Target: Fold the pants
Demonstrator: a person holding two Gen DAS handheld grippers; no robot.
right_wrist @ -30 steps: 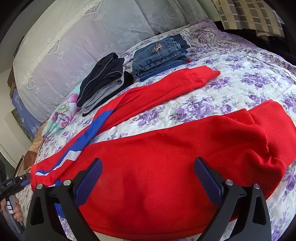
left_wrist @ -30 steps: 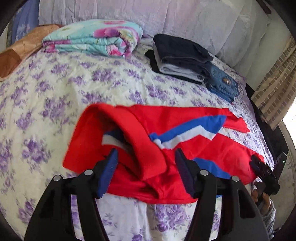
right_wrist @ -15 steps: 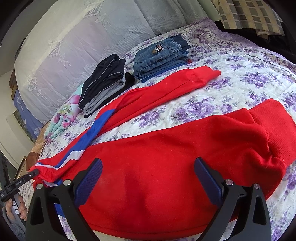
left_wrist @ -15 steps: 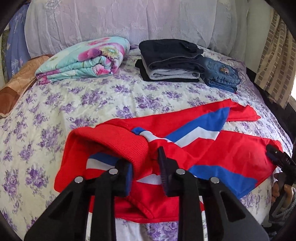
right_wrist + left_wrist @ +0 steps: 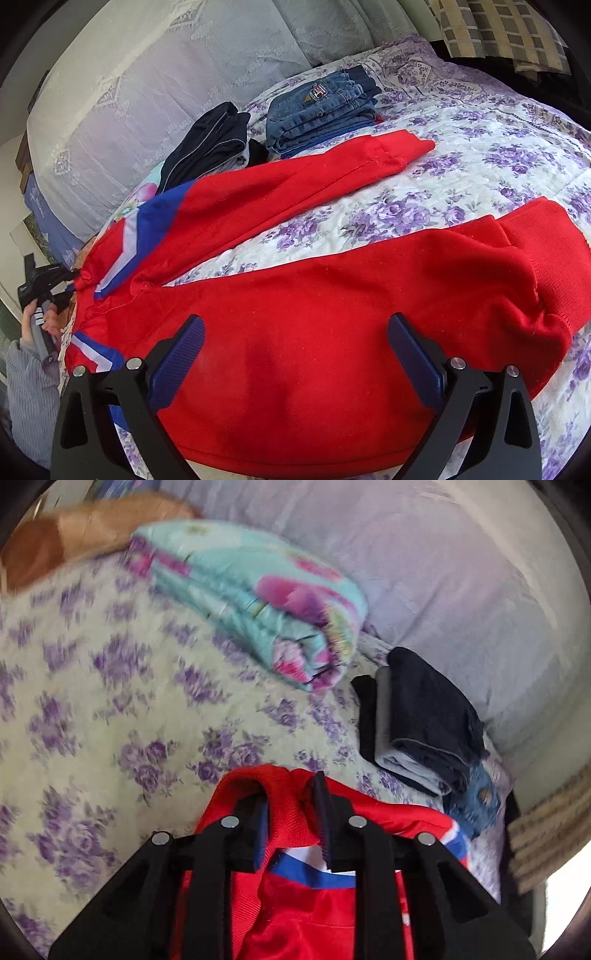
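Red track pants (image 5: pixel 332 295) with blue and white stripes lie spread on the flowered bedspread (image 5: pixel 480 155), legs pointing right. My left gripper (image 5: pixel 288 794) is shut on the ribbed red waistband (image 5: pixel 284 812), which is bunched between its pads and held up off the bed. From the right wrist view that left gripper (image 5: pixel 48 280) sits at the far left, gripping the raised waist end, with a person's hand (image 5: pixel 37 321) on its handle. My right gripper (image 5: pixel 297 321) stands open just above the near pant leg, with nothing pinched.
At the head of the bed lie a folded floral blanket (image 5: pixel 258 602), a stack of dark folded clothes (image 5: pixel 424 720) and folded jeans (image 5: pixel 321 107). Behind them are pale lace-covered pillows (image 5: pixel 166 74), with a checked curtain (image 5: pixel 498 33) at the right.
The left gripper closed on the waistband, then swung sideways and rolled, lifting the waist end off the bed. The right gripper stayed where it was, open.
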